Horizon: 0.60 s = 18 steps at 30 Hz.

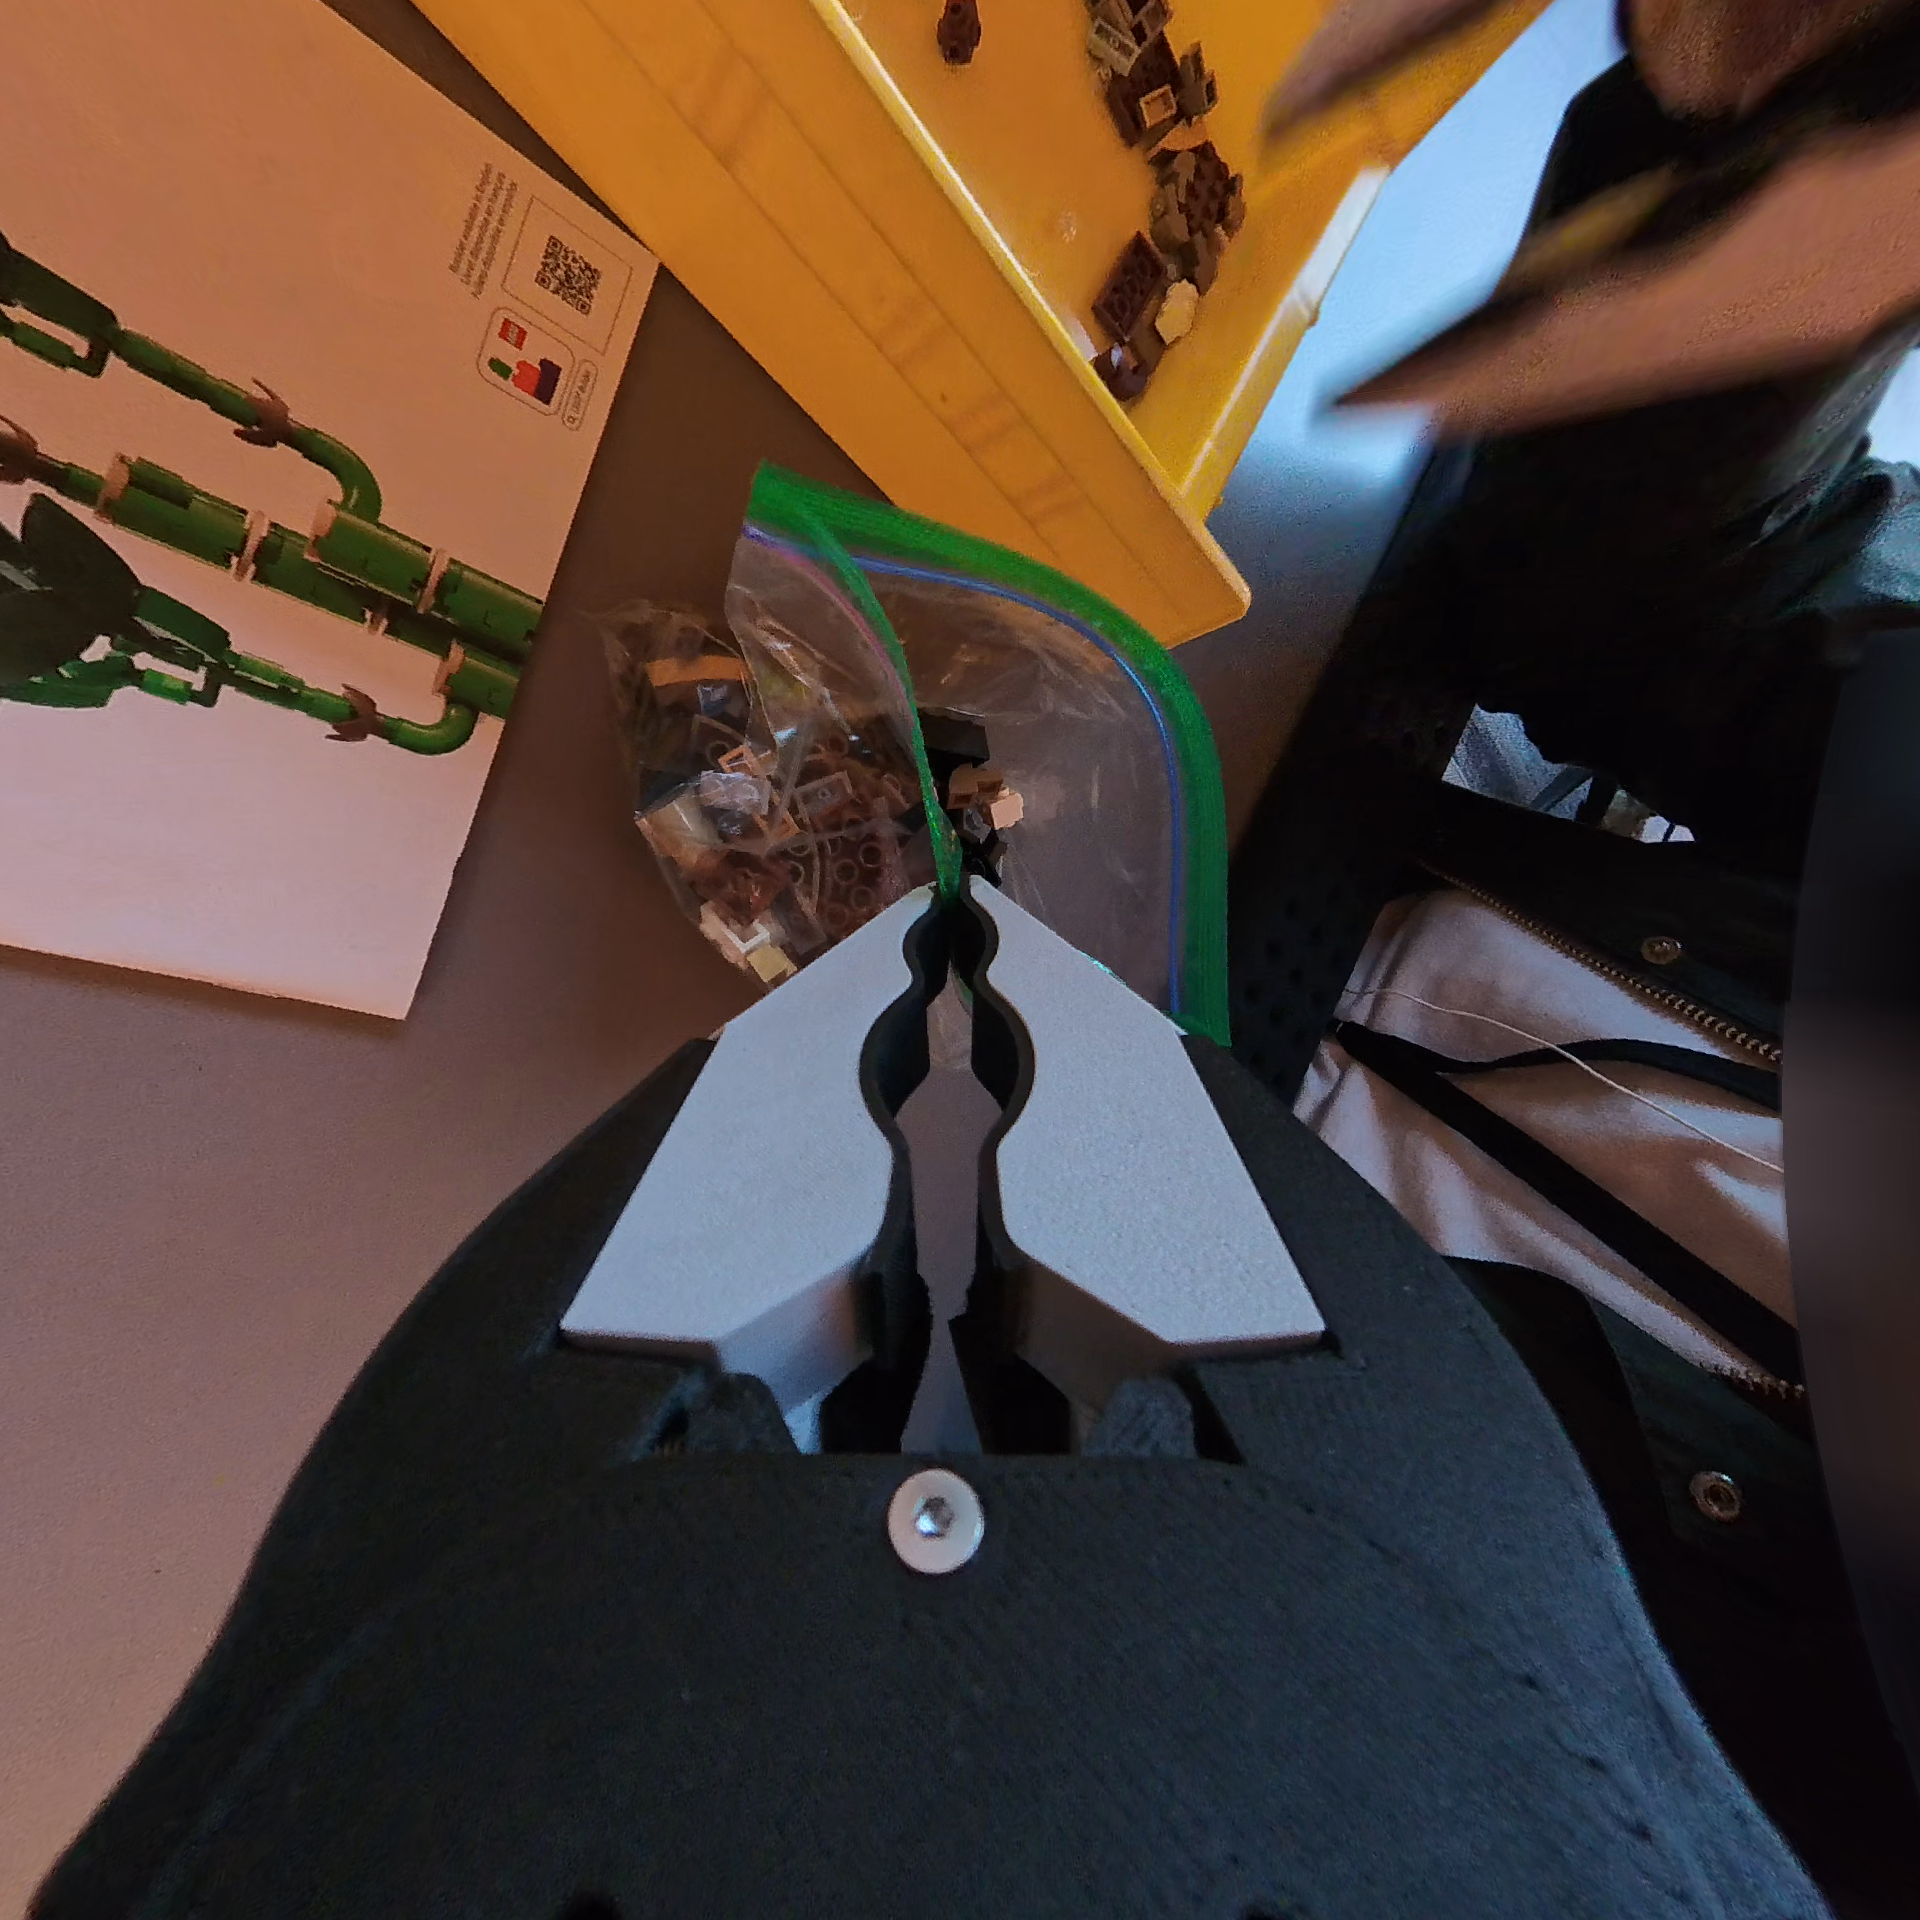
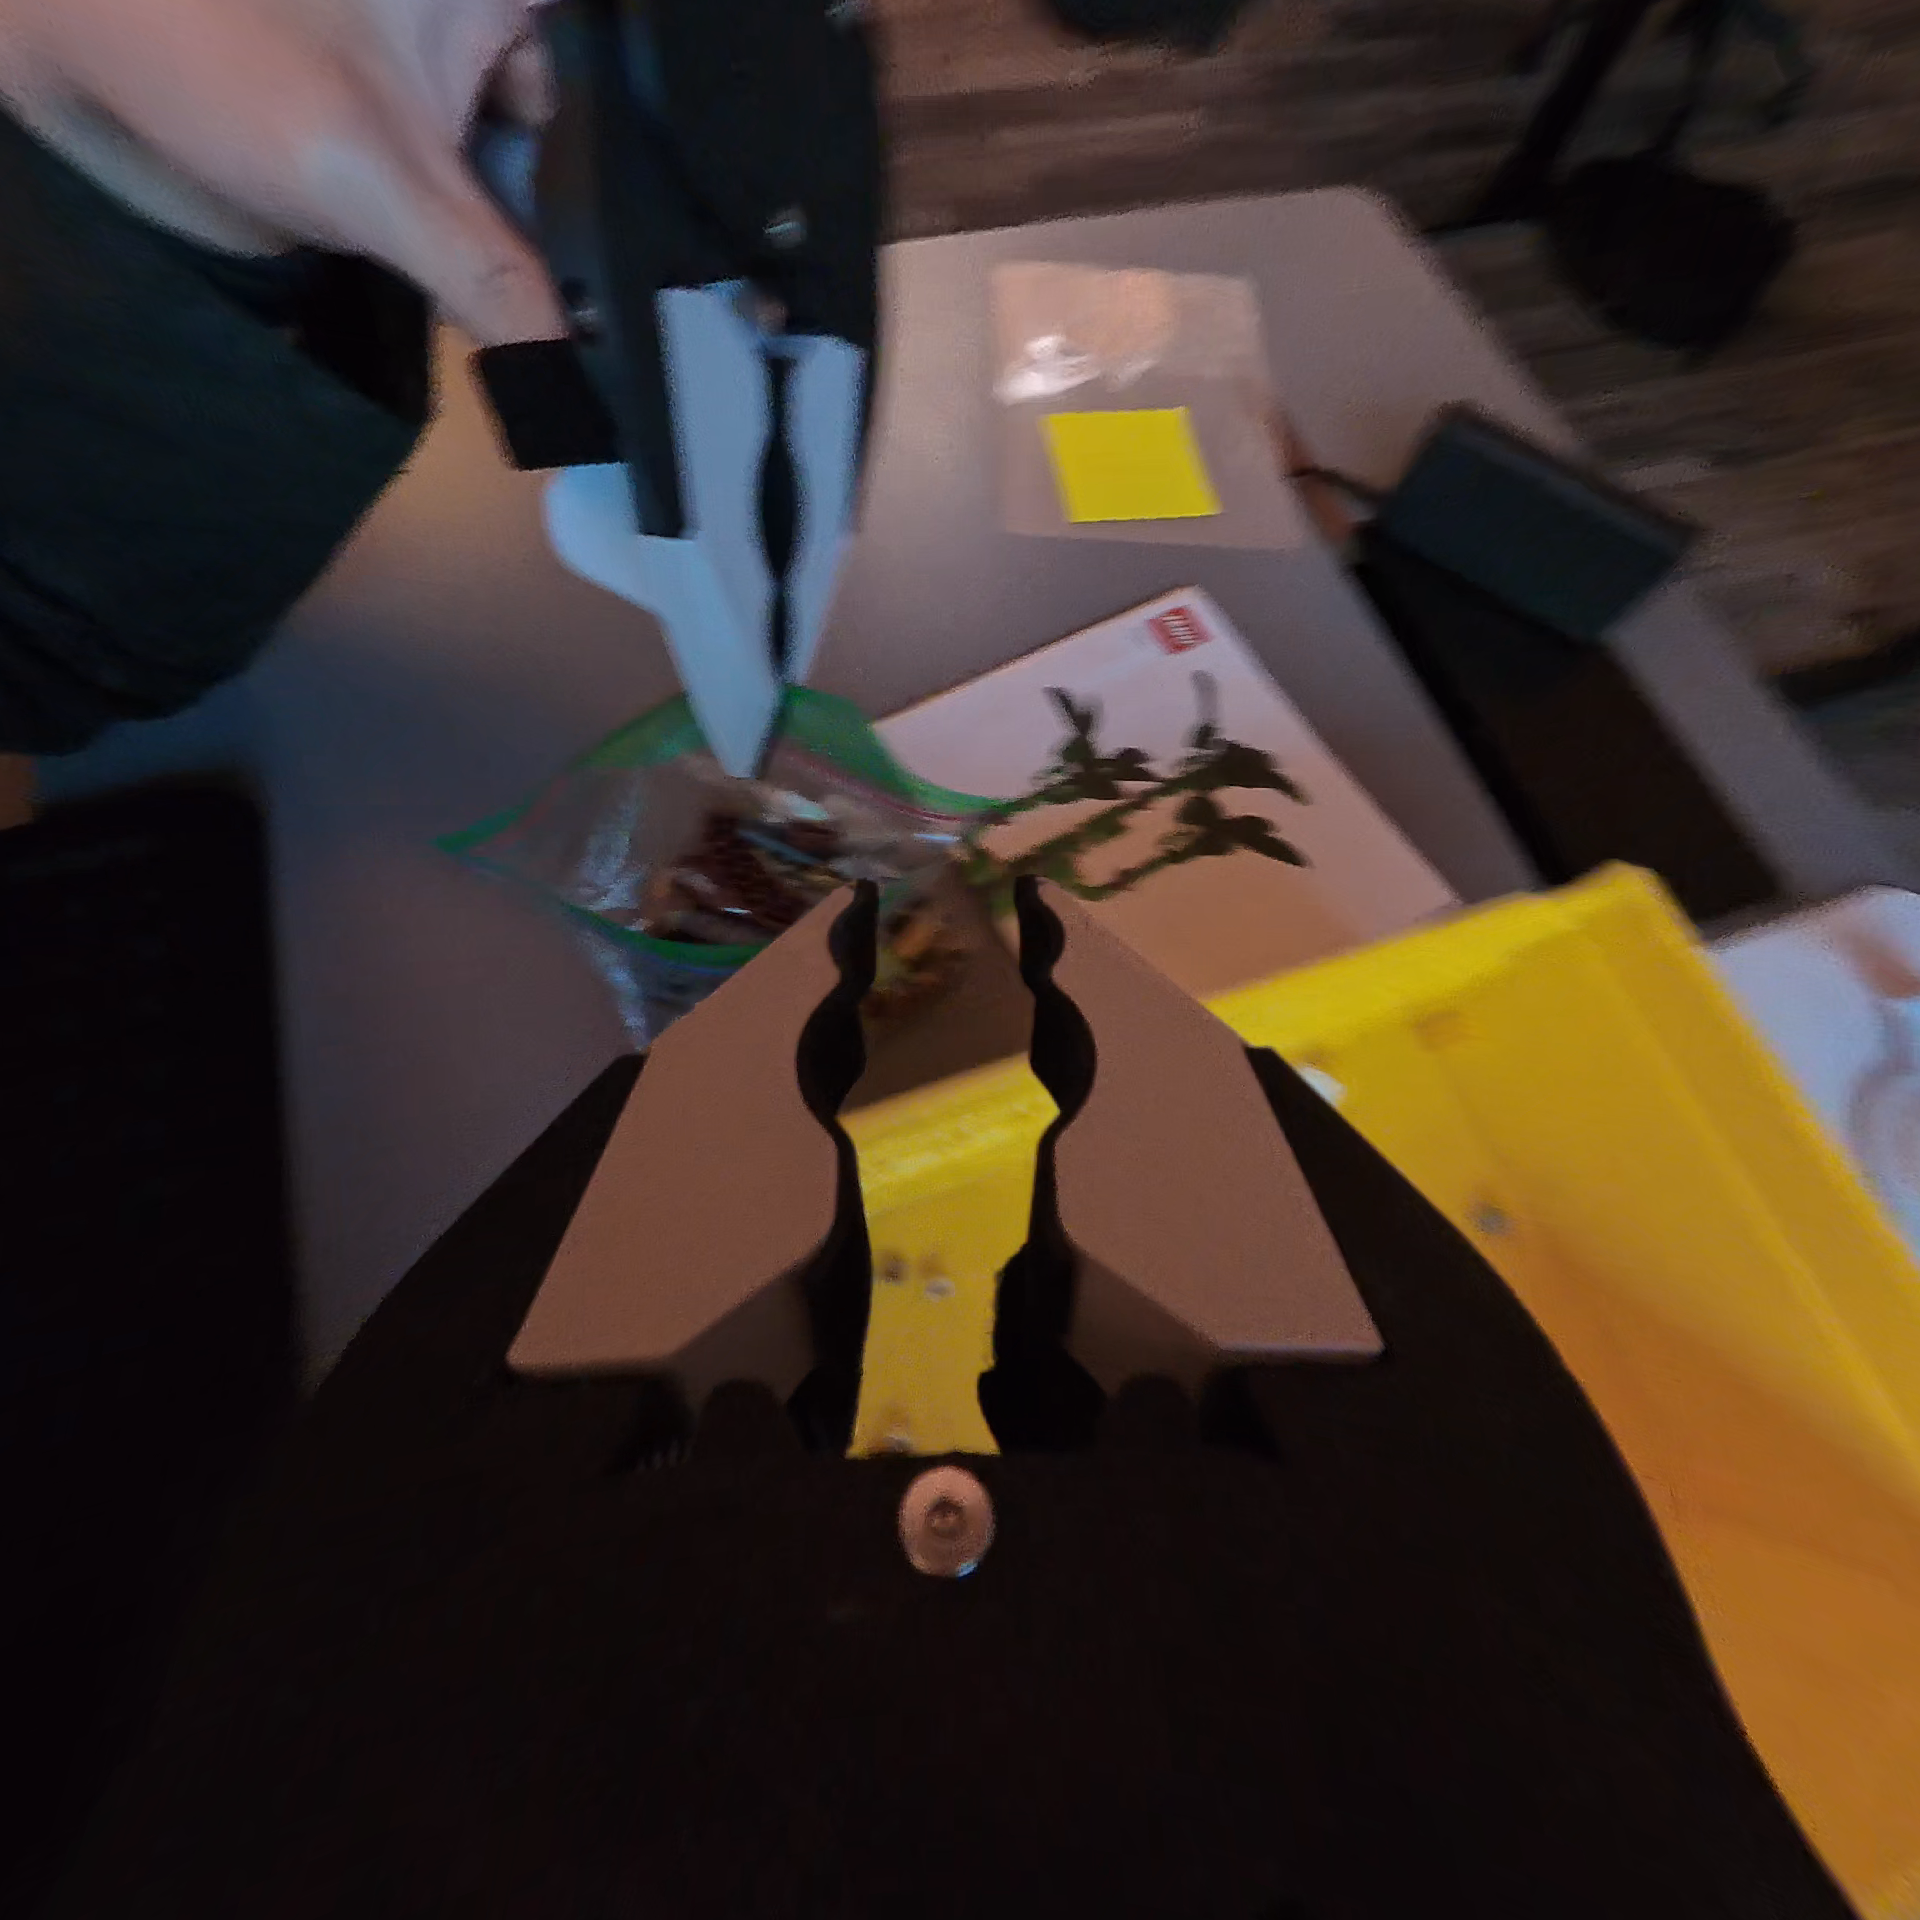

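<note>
Left gripper (image 1: pixel 951 902) has its fingers pinched tight on the green zip edge of the clear bag (image 1: pixel 1049 686), lifting one lip so the mouth gapes; the bag rests on the grey table (image 1: pixel 208 1299), packed with small dark bricks (image 1: pixel 769 821). Right gripper (image 2: pixel 943 896) hovers just short of the bag, fingers parted and holding nothing, above the rim of the yellow bin (image 2: pixel 1558 1195). The bin sits right beside the bag, loose bricks in it. A printed booklet (image 1: pixel 260 727) lies flat alongside, out of the way.
</note>
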Tool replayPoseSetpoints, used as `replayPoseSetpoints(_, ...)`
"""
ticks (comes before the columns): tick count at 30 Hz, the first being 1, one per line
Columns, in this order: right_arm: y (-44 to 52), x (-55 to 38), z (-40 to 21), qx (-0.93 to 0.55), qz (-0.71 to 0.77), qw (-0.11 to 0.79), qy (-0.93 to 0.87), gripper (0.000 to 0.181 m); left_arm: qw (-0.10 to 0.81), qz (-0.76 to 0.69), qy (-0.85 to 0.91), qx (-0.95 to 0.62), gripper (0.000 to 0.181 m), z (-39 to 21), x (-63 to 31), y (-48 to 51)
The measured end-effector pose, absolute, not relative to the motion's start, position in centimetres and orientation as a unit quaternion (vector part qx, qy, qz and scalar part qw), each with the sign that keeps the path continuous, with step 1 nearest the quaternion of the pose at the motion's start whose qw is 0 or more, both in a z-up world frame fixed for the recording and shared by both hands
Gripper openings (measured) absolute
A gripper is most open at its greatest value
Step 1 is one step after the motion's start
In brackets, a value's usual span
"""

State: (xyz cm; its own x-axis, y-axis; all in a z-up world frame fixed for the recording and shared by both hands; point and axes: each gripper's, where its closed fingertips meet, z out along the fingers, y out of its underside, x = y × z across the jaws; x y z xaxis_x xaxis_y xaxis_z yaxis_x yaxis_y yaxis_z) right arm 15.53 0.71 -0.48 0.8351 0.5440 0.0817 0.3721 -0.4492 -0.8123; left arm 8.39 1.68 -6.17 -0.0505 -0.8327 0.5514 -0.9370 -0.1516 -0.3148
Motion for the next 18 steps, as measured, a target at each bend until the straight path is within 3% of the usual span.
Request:
replayPoseSetpoints(3, 0.1, 22.6, -1.2, -0.874, 0.012, 0.430, -0.227, 0.027, 0.080, 0.328, -0.645, 0.686, 0.000, -6.2, 8.4, 1.8)
replayPoseSetpoints(8, -2.9, 29.7, -10.5, -0.957, -0.044, 0.218, -0.187, 0.030, 0.082, 0.326, -0.646, 0.685, 0.000, -6.3, 8.4, 1.6)
replayPoseSetpoints(12, -4.7, 31.0, -15.0, -0.967, -0.078, 0.105, -0.221, 0.031, 0.085, 0.325, -0.646, 0.685, 0.000, -6.5, 8.4, 1.6)
replayPoseSetpoints(18, -4.9, 30.9, -15.5, -0.965, -0.085, 0.087, -0.234, 0.031, 0.082, 0.325, -0.647, 0.685, 0.000, -6.3, 8.4, 1.6)
